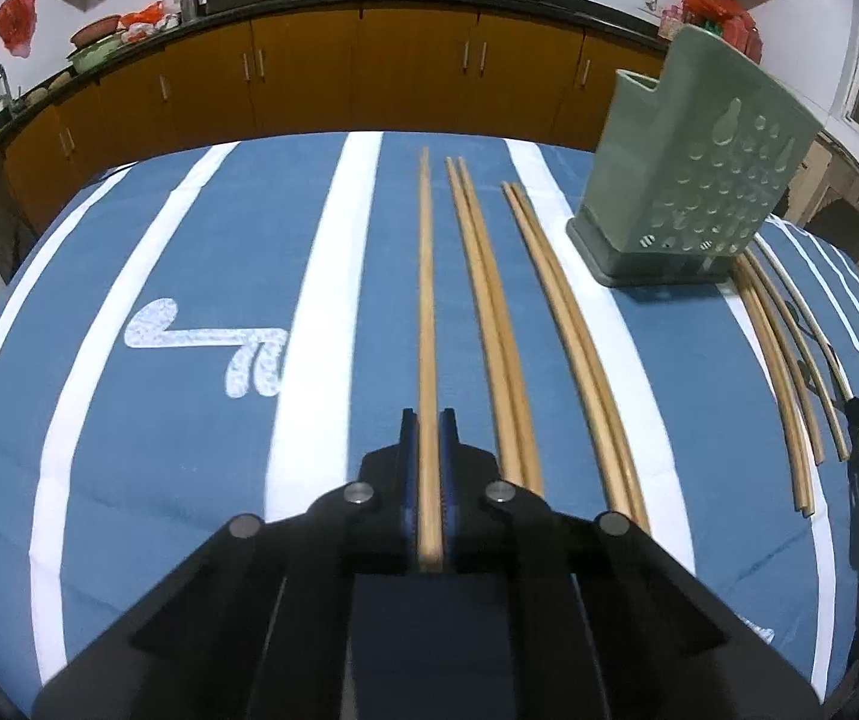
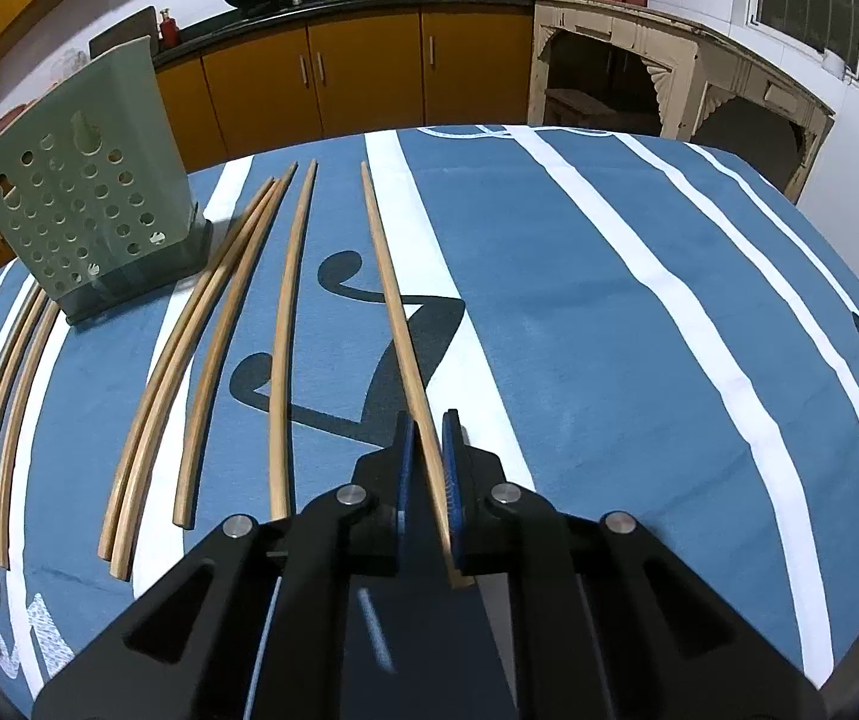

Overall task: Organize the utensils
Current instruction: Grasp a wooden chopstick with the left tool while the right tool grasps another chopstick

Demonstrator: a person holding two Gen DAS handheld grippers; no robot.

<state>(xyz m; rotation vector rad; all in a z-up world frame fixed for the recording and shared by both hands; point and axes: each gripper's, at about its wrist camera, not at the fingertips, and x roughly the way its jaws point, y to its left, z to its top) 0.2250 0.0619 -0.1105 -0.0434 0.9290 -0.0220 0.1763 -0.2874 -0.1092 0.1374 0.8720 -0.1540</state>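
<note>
Chopsticks lie in rows on striped blue cloth (image 1: 189, 228); left gripper (image 1: 428, 420) pinches one chopstick (image 1: 426, 300) at centre frame, right gripper (image 2: 426, 420) apparently pinches another (image 2: 390, 294). Pickup step; next: lift, tip into green holder (image 1: 687, 180), upper right.

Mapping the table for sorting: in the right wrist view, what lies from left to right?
Three chopsticks → green holder → chopstick pair → two single chopsticks → chopstick in the right gripper.

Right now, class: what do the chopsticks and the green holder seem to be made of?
Chopsticks: probably bamboo or wood, matte tan with faint grain. Utensil holder: likely moulded plastic, smooth pale green with punched drain holes. Tablecloth: woven fabric, creased.
</note>
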